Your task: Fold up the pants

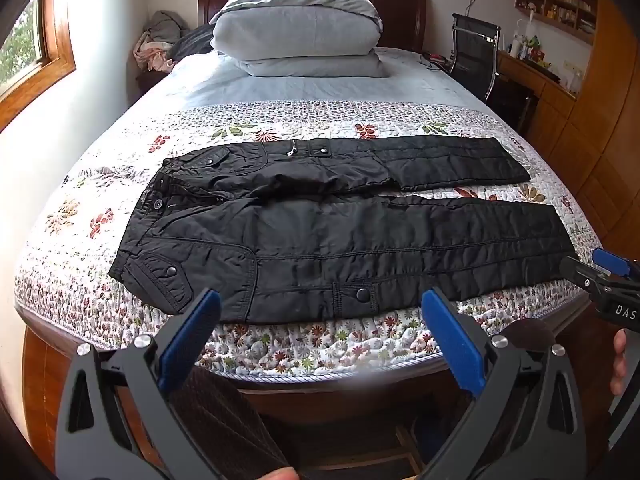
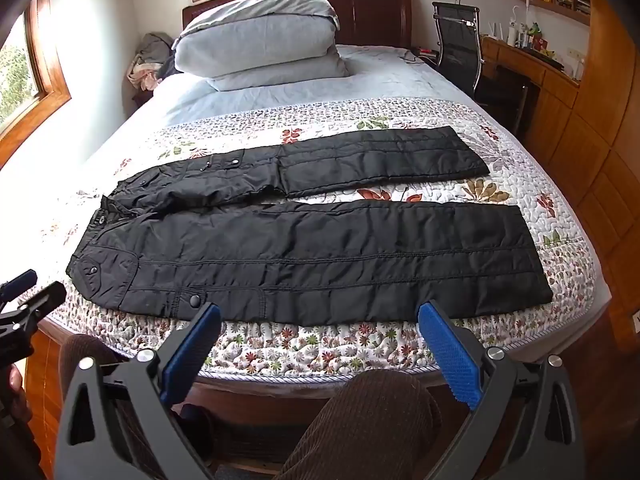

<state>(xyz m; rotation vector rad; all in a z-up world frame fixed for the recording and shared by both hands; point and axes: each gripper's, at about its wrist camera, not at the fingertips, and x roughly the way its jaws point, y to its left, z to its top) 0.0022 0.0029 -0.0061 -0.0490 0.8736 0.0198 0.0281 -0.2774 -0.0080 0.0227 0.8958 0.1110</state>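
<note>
Black hand-held gripper point(image 1: 320, 312), blue pads point(image 1: 452, 344)

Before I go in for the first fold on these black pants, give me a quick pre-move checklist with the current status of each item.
1. Left gripper jaws open, nothing between them: ok.
2. Right gripper jaws open, nothing between them: ok.
3. Pants lie spread across the quilt, both legs separate, waist toward the window side: ok.
4. Fabric flat: not ok, the far leg is bunched and overlapped near the waist.
5. Near leg's hem and waistband corner uncovered for gripping: ok.
6. Both grippers clear of the fabric, short of the bed's edge: ok.
</note>
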